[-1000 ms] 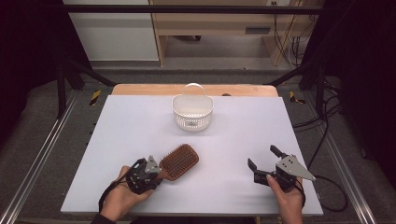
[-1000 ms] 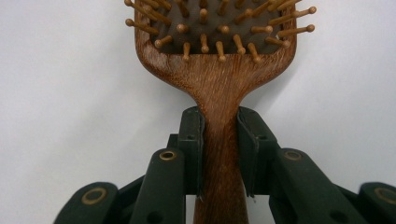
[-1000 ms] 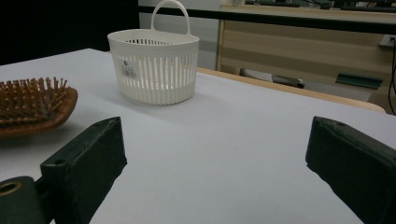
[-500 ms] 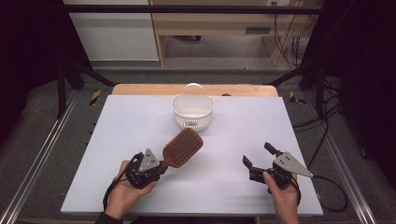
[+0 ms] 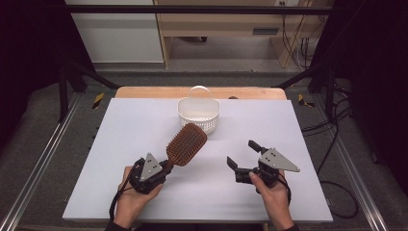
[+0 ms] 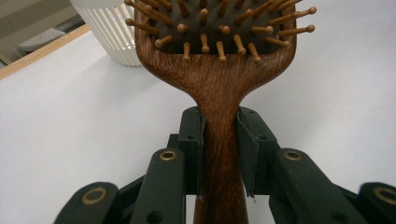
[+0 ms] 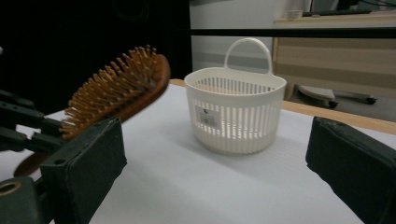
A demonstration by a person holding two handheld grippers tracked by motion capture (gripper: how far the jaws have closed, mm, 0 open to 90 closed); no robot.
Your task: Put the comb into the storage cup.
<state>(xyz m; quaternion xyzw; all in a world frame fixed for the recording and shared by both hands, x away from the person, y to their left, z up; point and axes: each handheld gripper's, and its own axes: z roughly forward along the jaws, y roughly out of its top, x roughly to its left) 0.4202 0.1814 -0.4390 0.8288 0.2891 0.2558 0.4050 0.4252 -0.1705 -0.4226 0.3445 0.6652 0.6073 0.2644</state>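
At the left of the high view, the left gripper sits near the front edge of the white tabletop, in the person's left hand. It is clenched on the narrow neck of a wooden hairbrush; in the left gripper view the two black pads press against either side of the brown handle just below the paddle. The hairbrush is lifted off the tabletop and slants up and away from the gripper toward the white basket, with its wooden pins turned upward. Its head ends just short of the basket's front wall, a little to that wall's left, and does not touch it.

The basket, a slatted white plastic one with a loop handle at its back rim, stands upright at the far middle of the tabletop, near the wooden strip along the far edge. Bare white surface lies between the basket and both grippers.

To the right of the basket and nearer the person, the right gripper is held in the right hand. Its jaws stand wide apart and released, with nothing between them; in the right gripper view they frame the basket, and the raised hairbrush crosses in front of the left jaw.
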